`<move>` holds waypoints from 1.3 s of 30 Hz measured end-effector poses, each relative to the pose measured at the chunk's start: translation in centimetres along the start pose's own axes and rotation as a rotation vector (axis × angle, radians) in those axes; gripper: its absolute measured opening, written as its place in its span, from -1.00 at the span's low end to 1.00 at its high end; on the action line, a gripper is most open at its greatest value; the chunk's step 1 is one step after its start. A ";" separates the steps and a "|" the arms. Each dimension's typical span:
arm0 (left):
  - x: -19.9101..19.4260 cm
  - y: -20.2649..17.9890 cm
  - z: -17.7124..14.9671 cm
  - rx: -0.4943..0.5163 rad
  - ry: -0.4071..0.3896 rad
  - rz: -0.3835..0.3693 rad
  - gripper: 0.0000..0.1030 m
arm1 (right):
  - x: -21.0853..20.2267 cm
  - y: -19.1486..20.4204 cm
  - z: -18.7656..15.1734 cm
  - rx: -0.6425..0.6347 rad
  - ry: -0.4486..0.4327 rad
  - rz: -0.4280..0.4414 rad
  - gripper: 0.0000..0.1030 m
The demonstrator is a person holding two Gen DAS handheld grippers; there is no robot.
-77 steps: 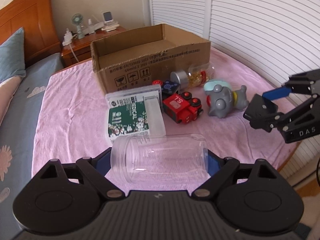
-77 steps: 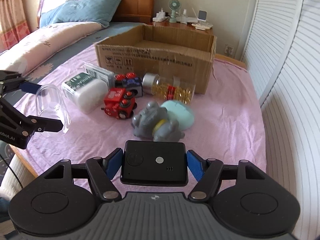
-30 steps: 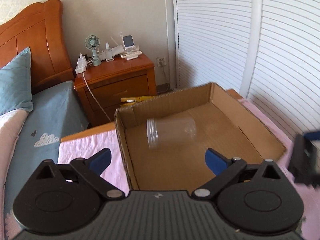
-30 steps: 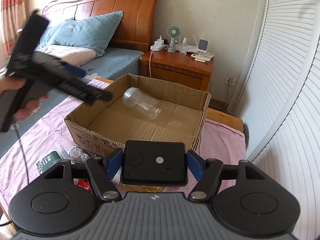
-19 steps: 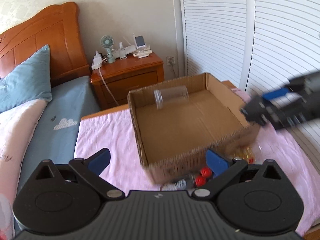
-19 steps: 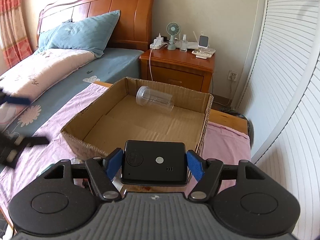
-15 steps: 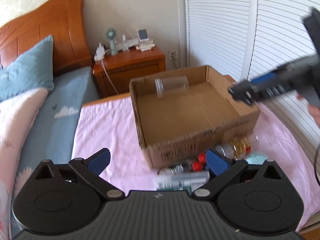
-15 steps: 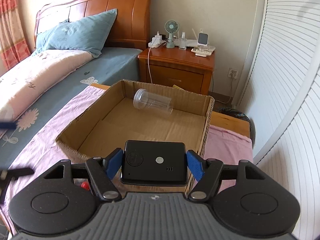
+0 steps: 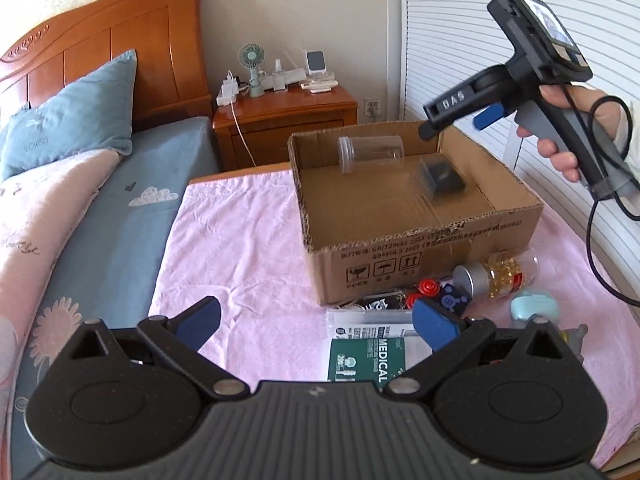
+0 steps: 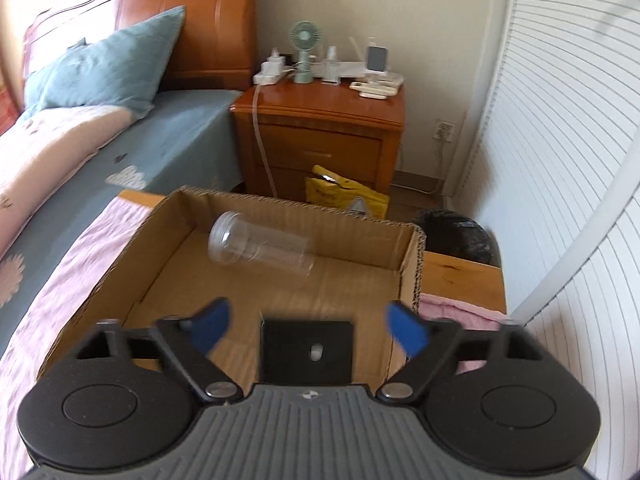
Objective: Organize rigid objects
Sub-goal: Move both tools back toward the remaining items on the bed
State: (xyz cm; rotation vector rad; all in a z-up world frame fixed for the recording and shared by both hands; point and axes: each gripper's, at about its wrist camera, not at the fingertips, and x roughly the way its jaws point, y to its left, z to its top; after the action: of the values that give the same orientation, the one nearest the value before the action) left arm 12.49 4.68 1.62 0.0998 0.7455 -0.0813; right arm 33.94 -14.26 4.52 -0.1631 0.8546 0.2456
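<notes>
Both tongs released: your left gripper (image 9: 316, 322) hangs spread over the table, your right gripper (image 10: 308, 322) gapes above the cardboard box (image 9: 516, 222).

Nearest, the black device (image 10: 307, 350) sits blurred, apparently mid-drop; beyond lies the clear jar (image 10: 260, 249) against the far wall. A bounce could knock the device into that jar.

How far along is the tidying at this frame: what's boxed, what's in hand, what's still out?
Boxed: the clear jar lies on its side in the cardboard box, and the black device is in there too, blurred. In hand: nothing; left gripper and right gripper are open. Left outside: capsule bottle, medical pack, toy train, elephant toy.
</notes>
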 end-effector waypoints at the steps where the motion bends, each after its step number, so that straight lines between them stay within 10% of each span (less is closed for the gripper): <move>1: 0.0 0.0 -0.1 -0.001 0.001 -0.002 0.97 | -0.1 -0.1 0.0 0.009 -0.007 -0.003 0.95; 20: -1.7 -1.0 -2.8 0.009 0.008 -0.019 0.97 | -8.8 1.2 -9.1 0.029 0.009 0.025 1.00; 39: -3.1 -1.2 -6.3 0.018 -0.040 -0.063 0.99 | -7.0 4.0 -19.8 0.246 0.111 -0.083 1.00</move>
State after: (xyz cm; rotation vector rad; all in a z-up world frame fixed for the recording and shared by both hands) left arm 5.89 4.35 -0.96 0.0922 0.7079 -0.1496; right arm 14.09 -16.20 -3.08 0.0181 0.9779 0.0528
